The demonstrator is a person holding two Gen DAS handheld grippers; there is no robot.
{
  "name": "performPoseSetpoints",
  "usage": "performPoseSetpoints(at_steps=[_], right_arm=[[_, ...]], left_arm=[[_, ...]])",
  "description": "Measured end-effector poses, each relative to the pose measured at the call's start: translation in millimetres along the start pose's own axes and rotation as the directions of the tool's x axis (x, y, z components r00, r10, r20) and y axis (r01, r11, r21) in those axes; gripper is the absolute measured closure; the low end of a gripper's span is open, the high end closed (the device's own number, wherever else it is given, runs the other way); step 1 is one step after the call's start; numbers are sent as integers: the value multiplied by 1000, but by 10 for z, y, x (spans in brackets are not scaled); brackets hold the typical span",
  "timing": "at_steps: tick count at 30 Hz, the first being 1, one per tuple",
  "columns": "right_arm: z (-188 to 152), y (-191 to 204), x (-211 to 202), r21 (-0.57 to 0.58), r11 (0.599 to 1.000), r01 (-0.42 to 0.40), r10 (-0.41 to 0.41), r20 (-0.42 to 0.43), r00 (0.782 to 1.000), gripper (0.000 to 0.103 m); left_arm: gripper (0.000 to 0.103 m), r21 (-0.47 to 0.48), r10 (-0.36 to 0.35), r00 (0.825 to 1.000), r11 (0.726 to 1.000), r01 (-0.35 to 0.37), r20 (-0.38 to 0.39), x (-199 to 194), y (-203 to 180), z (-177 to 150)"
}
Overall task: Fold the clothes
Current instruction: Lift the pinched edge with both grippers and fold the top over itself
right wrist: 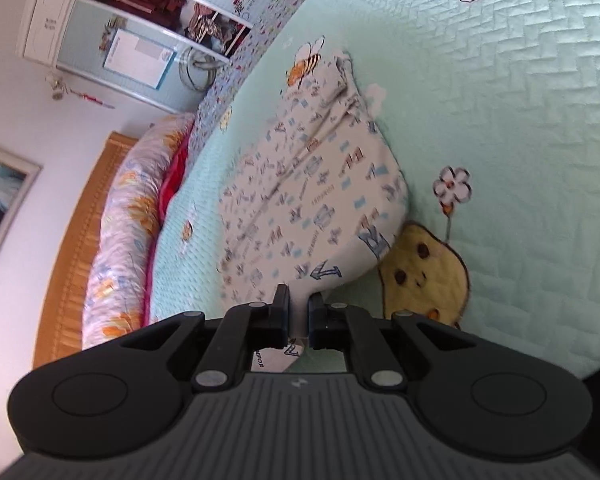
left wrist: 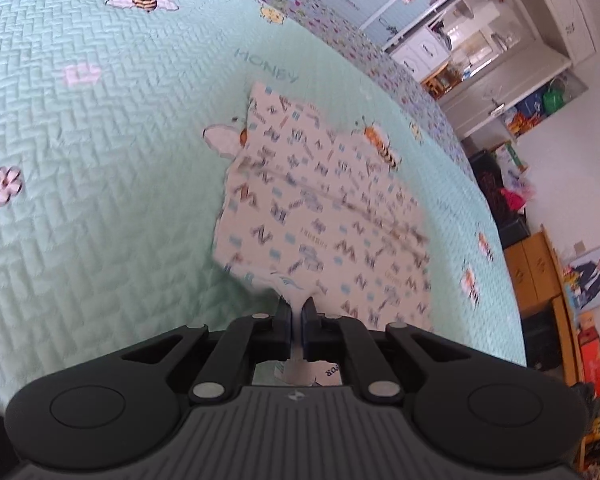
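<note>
A cream cotton garment printed all over with grey-blue letters and small pale-blue rectangles point(left wrist: 320, 208) lies spread on a mint-green quilted bedspread with a herringbone stitch and embroidered bees and flowers point(left wrist: 100, 140). In the left wrist view the black two-finger left gripper point(left wrist: 297, 308) has its jaws drawn close together, clamped on the near edge of the garment; a strip of the cloth runs between the fingers and a printed scrap of it shows behind them, above the ribbed grey housing. From there the fabric stretches away over the bed, its far corner lying just below the word "HONEY" point(left wrist: 267, 66) stitched into the spread, and its sides overlapping two embroidered bees. The picture is blurred, so finer folds cannot be made out. In the right wrist view the black right gripper point(right wrist: 299, 310) likewise pinches an edge of the same garment point(right wrist: 312, 192), jaws nearly closed with cloth between them and a bit of printed fabric hanging behind the fingers. A raised seam or fold runs lengthwise along the cloth, which curves over to a rounded edge on the right. Just beside that edge, touching it, is a yellow bear-face patch with brown eyes point(right wrist: 424, 272) sewn on the bedspread, with a white flower point(right wrist: 453, 185) above it. At the far side a floral rolled quilt point(right wrist: 120, 232) lies against a wooden headboard point(right wrist: 72, 248).
</note>
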State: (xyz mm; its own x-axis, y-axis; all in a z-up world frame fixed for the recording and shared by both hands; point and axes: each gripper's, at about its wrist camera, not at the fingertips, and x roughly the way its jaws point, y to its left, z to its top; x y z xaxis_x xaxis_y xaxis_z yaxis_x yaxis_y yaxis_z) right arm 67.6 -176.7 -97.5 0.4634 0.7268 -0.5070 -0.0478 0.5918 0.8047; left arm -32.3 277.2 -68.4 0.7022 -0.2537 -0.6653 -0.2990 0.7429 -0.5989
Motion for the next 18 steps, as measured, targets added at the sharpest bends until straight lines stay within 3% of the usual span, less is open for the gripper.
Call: performPoseSetpoints(at_steps=[5, 18], right_arm=[[347, 141, 186, 27, 1000, -17, 15, 42, 999, 95], [1578, 249, 1209, 71, 997, 12, -17, 72, 997, 95]], left_arm=[[99, -33, 12, 1000, 999, -12, 19, 282, -61, 433], [99, -64, 45, 999, 997, -46, -9, 1350, -225, 1691]])
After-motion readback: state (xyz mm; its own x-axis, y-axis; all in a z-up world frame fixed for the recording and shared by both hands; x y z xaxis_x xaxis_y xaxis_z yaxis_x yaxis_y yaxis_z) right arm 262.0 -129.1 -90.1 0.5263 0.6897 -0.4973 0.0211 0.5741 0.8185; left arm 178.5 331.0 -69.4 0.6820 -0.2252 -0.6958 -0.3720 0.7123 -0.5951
